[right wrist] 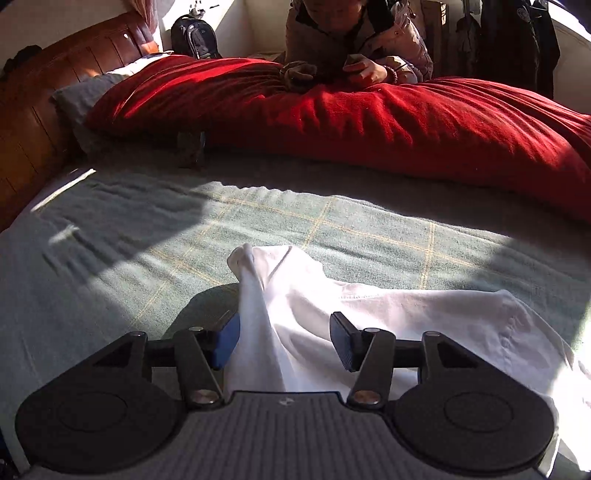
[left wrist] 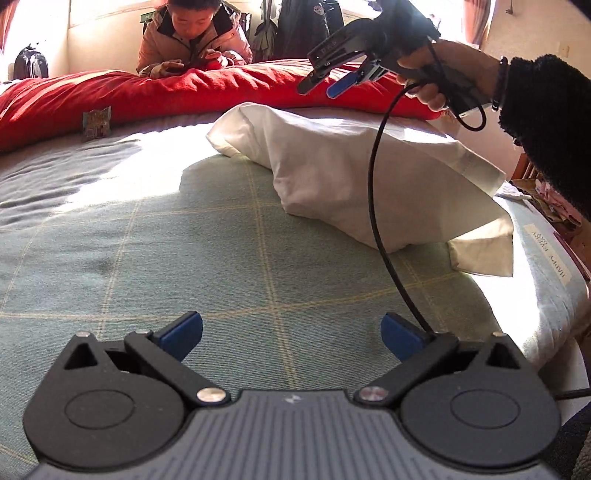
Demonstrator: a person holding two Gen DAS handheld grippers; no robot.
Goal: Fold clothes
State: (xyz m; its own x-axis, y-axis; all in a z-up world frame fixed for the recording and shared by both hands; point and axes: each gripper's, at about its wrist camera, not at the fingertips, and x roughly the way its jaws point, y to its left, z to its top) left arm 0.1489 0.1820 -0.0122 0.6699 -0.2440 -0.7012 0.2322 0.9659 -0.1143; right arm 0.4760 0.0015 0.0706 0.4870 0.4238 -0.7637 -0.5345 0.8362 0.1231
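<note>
A crumpled white garment (left wrist: 351, 177) lies on the green checked bed sheet (left wrist: 166, 240), toward the bed's right edge, with one corner hanging near that edge. My left gripper (left wrist: 291, 338) stands open low over bare sheet, well short of the garment. A hand holds my right gripper (left wrist: 319, 89) in the air above the garment's far end. In the right wrist view the right gripper (right wrist: 284, 341) is open, its blue pads (right wrist: 227, 341) apart. A raised ridge of the white garment (right wrist: 369, 306) shows between and below them, and I see no grip on it.
A thick red quilt (left wrist: 184, 92) runs along the far side of the bed, and a person (left wrist: 192, 33) leans on it. A small packet (left wrist: 96, 123) stands by the quilt. A black cable (left wrist: 376, 184) hangs across the garment. The wooden headboard (right wrist: 37, 110) is at the left.
</note>
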